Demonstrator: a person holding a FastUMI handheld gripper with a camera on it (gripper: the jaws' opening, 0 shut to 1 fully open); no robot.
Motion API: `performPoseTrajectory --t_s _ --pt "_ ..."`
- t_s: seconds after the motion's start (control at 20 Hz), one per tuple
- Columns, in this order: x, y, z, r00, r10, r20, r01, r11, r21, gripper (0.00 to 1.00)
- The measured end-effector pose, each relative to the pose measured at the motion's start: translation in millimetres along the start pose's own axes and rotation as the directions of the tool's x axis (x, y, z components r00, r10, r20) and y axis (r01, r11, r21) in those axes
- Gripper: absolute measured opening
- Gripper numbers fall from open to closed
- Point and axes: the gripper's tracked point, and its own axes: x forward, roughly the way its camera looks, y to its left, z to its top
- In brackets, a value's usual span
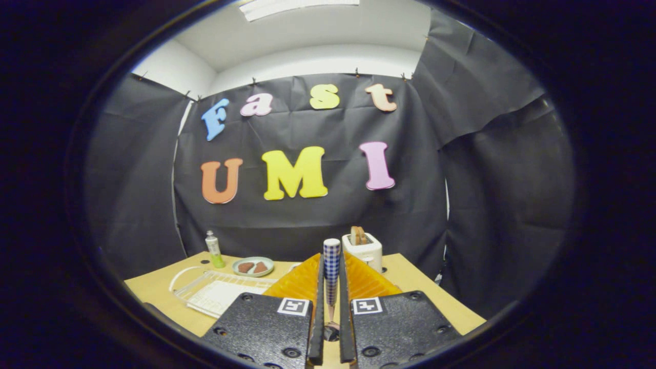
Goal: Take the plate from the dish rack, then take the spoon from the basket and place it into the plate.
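My gripper (332, 279) is raised above the wooden table (154, 292) and shut on the spoon (331, 259). Both orange fingers (302, 282) press on its blue-and-white checked handle. The handle stands upright and pokes out past the fingertips. The spoon's metal bowl end hangs low between the black finger bases. A small pale-green plate (252, 266) holding two brown pieces rests on the table beyond the fingers, to the left. A clear plastic rack (215, 293) with a white base lies nearer, left of the fingers.
A white toaster (365, 250) with a slice of bread in it stands just beyond the fingertips, slightly right. A green bottle (213, 249) stands at the table's far left corner. Black cloth walls close the booth behind and to both sides.
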Motion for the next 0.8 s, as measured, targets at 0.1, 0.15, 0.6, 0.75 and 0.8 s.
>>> performPoseTrajectory --t_s 0.1,0.15,0.6,0.75,0.8 --pt "-19 38 -13 0.998 0.056 0.009 -0.056 0.998 -0.02 0.17" --pt "-29 54 -21 0.996 0.086 0.002 -0.086 0.996 -0.025 0.17" --pt "-67 155 -96 0.98 0.189 -0.065 -0.184 0.98 0.069 0.17" --pt "-69 170 -115 0.98 0.197 -0.02 -0.194 0.976 0.097 0.17" --pt "-67 171 -121 0.981 0.193 -0.005 -0.191 0.977 0.099 0.17"
